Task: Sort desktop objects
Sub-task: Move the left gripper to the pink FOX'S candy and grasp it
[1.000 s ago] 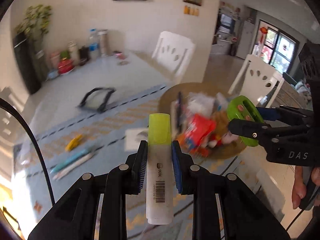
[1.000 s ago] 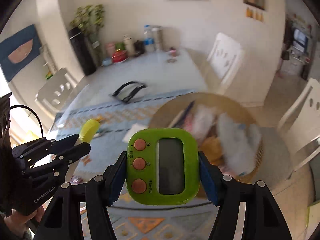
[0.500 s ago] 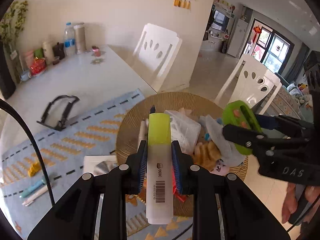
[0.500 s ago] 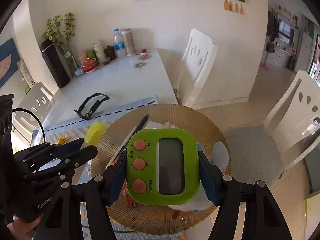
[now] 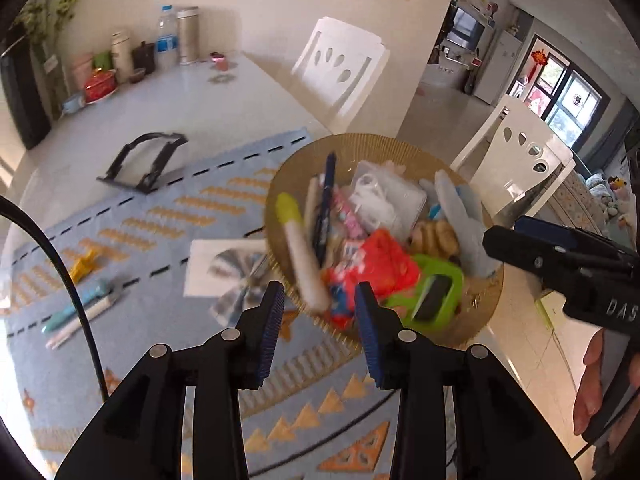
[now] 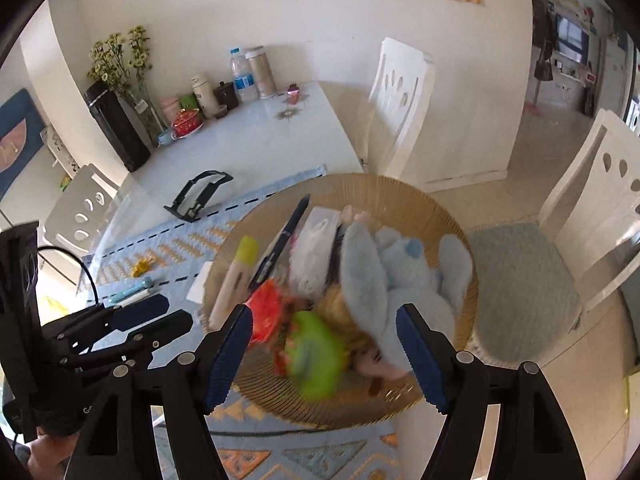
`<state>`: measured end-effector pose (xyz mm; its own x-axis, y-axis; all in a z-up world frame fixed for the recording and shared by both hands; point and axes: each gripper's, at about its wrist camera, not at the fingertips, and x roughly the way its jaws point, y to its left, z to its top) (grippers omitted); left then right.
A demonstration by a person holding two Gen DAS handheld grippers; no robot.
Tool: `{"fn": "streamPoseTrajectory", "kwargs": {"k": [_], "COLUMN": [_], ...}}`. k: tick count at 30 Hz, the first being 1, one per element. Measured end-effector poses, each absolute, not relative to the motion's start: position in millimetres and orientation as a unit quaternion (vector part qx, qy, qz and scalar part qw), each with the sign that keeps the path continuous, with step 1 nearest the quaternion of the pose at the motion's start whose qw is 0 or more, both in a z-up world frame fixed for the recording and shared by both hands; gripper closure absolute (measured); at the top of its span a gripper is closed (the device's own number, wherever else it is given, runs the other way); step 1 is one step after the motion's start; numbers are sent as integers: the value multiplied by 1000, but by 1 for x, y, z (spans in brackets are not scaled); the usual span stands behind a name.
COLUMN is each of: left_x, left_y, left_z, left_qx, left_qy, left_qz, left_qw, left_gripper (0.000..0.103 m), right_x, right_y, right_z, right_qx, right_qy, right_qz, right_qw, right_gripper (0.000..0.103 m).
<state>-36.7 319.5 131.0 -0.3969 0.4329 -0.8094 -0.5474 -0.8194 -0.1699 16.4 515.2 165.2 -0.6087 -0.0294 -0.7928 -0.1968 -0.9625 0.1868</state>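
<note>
A round woven basket (image 5: 384,146) (image 6: 448,220) on the table holds several items. The yellow-capped highlighter (image 5: 300,248) (image 6: 234,280) lies at the basket's left side, motion-blurred. The green timer (image 5: 432,296) (image 6: 316,360) lies at the basket's near side, also blurred. My left gripper (image 5: 318,312) is open and empty above the basket's near edge. My right gripper (image 6: 324,340) is open and empty above the basket. A blue plush toy (image 6: 400,276), a dark pen (image 5: 324,208) and a red packet (image 5: 376,264) also lie in the basket.
On the patterned blue mat (image 5: 132,232) lie two pens (image 5: 80,312), a yellow clip (image 5: 82,266) and a white card (image 5: 224,264). A black stand (image 5: 144,160) sits further back. Bottles and cups (image 5: 160,52) stand at the far end. White chairs (image 5: 340,68) surround the table.
Both grippers opened. The highlighter left my left gripper and the green timer left my right gripper; both now lie in the basket.
</note>
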Motion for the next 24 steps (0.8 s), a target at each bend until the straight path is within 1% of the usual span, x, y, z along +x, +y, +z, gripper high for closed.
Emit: {"fn": "streamPoseTrajectory", "kwargs": {"k": [4,14,20,24], "left_x": [-26,-9,-3,3], "left_y": [292,209,129,78], "left_z": [133,131,103,82], "left_qx": [-465,-474,-507,-524], "left_qy": [67,76,36,10], "left_qz": [837,838,832,824], "left_qw": [282,257,221,214], "left_gripper": [69,68,68,68], "right_x": [24,18,21,24], "right_y": [492,391,331,309], "right_z": [168,158,142,125], "right_qx": [-437,-467,-487,-503], "right_qy": [141,115,94,96], "right_qz": [888,877,868,858], "right_qw": [33,-15,-31,-30], "right_gripper": [30,30,30,30]}}
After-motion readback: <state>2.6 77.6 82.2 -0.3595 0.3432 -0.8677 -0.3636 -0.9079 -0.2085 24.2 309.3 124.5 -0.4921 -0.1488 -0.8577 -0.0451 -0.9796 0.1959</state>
